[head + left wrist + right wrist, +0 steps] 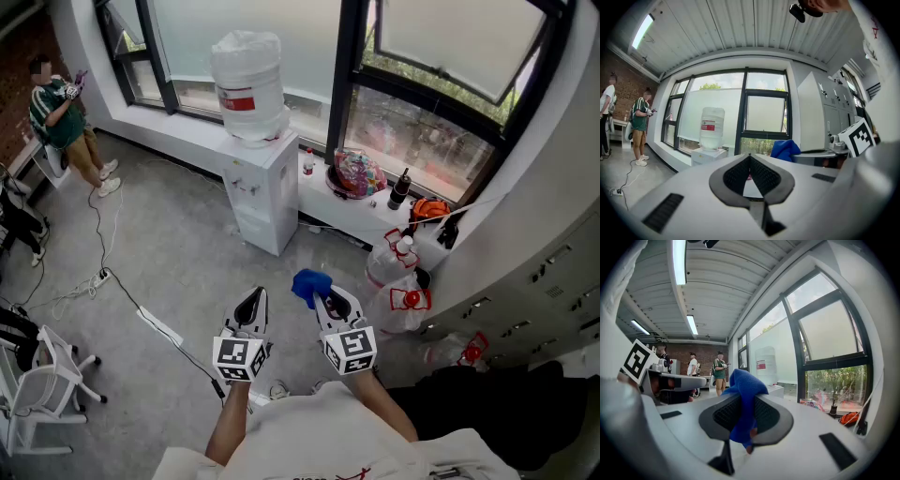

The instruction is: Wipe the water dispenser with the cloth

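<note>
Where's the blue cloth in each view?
Head view: blue cloth lower centre, at the right gripper tips.
Left gripper view: right of centre, just above the shut jaws.
Right gripper view: dead centre, pinched between the jaws.
Shared landmark: white water dispenser with clear bottle by the window, in all three views.

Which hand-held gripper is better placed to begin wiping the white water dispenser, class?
The right hand-held gripper: its jaws are shut on the crumpled blue cloth. The left hand-held gripper is shut and empty.
</note>
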`<state>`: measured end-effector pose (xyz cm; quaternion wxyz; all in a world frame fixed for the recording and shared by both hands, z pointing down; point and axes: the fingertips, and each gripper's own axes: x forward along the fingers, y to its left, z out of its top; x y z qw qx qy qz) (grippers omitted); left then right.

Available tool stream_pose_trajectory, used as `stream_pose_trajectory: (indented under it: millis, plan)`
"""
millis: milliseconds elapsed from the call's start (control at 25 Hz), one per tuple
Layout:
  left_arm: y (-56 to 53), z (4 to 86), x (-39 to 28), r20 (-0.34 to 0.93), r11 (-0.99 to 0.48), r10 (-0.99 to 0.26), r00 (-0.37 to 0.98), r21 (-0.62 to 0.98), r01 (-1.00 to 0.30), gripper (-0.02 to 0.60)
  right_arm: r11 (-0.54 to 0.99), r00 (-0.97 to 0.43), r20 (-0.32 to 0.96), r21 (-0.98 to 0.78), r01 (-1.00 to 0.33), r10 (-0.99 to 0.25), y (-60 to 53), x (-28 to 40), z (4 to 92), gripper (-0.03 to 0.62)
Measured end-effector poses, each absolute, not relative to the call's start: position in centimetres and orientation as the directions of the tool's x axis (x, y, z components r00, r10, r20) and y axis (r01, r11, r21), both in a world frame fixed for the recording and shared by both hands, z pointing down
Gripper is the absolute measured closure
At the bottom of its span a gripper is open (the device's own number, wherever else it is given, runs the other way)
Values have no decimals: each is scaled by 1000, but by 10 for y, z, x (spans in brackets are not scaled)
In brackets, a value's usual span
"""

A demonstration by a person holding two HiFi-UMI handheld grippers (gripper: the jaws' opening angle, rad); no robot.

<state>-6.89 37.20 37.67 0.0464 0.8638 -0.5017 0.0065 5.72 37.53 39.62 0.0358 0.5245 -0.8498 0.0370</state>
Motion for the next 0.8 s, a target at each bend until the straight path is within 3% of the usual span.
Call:
stream_pose_trajectory:
  millis: [800]
  plan:
    - [364, 377, -36, 64, -478, -874, 482, 61, -876, 571, 474, -476, 88, -48, -879, -875, 371, 89, 399, 514]
